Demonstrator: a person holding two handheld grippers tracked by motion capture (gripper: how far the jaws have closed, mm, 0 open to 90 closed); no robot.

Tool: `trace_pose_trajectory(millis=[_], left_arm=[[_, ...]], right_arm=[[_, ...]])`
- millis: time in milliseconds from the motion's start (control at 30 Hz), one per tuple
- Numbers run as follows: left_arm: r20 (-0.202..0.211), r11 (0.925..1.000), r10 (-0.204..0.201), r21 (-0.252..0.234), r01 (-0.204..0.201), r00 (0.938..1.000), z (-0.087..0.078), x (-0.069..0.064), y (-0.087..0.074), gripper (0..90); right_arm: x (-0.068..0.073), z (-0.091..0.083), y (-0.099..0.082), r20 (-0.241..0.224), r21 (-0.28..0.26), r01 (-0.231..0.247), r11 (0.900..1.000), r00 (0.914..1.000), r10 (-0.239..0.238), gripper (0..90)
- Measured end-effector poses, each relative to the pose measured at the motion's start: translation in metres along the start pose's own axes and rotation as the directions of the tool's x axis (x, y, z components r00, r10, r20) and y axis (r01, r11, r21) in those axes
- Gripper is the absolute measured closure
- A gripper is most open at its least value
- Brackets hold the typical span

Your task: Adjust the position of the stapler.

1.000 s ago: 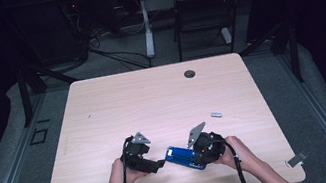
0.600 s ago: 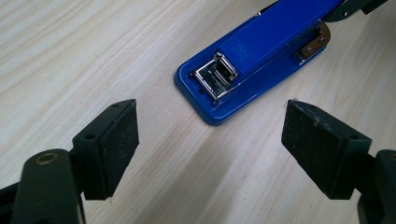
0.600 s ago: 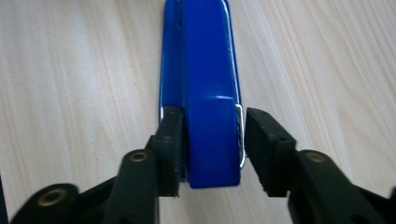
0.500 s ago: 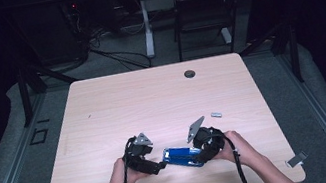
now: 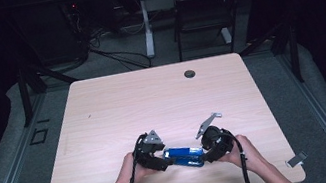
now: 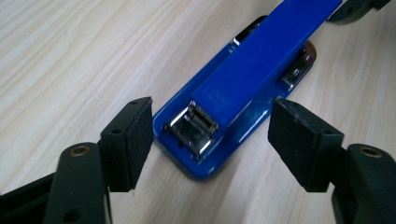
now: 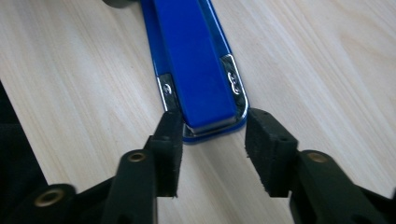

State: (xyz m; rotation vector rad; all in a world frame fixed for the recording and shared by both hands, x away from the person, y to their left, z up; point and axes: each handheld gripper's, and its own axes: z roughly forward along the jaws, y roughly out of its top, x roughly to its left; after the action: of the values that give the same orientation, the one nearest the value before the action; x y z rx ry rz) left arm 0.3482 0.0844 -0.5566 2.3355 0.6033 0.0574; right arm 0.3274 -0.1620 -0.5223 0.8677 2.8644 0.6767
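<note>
Stapler (image 5: 183, 154) lies flat on the table (image 5: 103, 107), near its front edge, long axis running between my two grippers. Left gripper (image 6: 212, 140) straddles the stapler's nose end: jaws apart with a gap each side, pads not touching; they've just been closing, with the nose between them. Right gripper (image 7: 212, 151) is at the stapler's hinge end; its jaws have just been closing too. Left pad (image 7: 170, 144) looks right against the base corner, the other pad just beside it; I can't tell whether they're truly clamped. Beyond the stapler, far side of the table, a small dark round piece (image 5: 190, 73), well apart.

Risks as I judge them: the left gripper is off-centre on the nose, so one pad lands first and slews the stapler. The right sits only on the base rim, so it could slip off the end. Squeezing the top could fire a staple.
</note>
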Motion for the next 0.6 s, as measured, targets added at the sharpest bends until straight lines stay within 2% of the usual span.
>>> trace_pose_trajectory(millis=[67,133,167,233,300,367,400,433,533,600], left_arm=[[0.021,0.9999,0.016,-0.004,-0.016,0.9996,0.003,0.002,0.003,33.4],[0.034,0.9993,0.033,-0.016,-0.033,0.9989,0.007,0.003,0.006,35.3],[0.060,0.9992,0.036,-0.019,-0.035,0.9975,0.008,0.004,0.007,35.5],[0.069,0.9988,0.044,-0.022,-0.043,0.9966,0.013,0.003,0.008,36.9],[0.055,0.9977,0.067,0.005,-0.067,0.9963,0.019,-0.002,0.011,40.2],[0.040,0.9968,0.079,0.003,-0.079,0.9960,0.021,-0.003,0.011,41.2],[0.023,0.9971,0.075,0.003,-0.075,0.9969,0.021,-0.002,0.012,43.7],[0.043,0.9978,0.065,-0.008,-0.065,0.9969,0.021,-0.001,0.011,45.7],[0.018,0.9977,0.068,-0.001,-0.068,0.9975,0.020,-0.001,0.010,48.6],[0.009,0.9975,0.071,0.001,-0.071,0.9974,0.020,-0.003,0.010,50.2]], right_arm=[[0.002,0.002,0.002,-0.007,-0.002,0.006,1.0000,1.0000,-0.006,63.0],[0.004,0.005,0.004,0.002,0.006,0.019,0.9998,0.9998,-0.019,62.9],[0.004,0.005,0.004,0.003,0.008,0.022,0.9997,0.9998,-0.022,62.9],[0.003,0.004,0.004,0.009,0.000,0.022,0.9998,0.9997,-0.022,63.0],[0.002,0.005,0.004,0.023,0.002,0.038,0.9993,0.9990,-0.038,63.8],[0.000,0.005,0.005,0.021,-0.009,0.038,0.9993,0.9991,-0.037,63.5],[-0.002,0.005,0.005,0.021,-0.011,0.041,0.9991,0.9989,-0.041,63.3],[-0.003,0.004,0.006,0.031,-0.002,0.051,0.9987,0.9982,-0.051,63.2],[-0.006,0.006,0.006,0.032,-0.021,0.063,0.9978,0.9975,-0.063,62.9],[-0.007,0.008,0.007,0.044,-0.022,0.092,0.9955,0.9949,-0.091,62.4]])
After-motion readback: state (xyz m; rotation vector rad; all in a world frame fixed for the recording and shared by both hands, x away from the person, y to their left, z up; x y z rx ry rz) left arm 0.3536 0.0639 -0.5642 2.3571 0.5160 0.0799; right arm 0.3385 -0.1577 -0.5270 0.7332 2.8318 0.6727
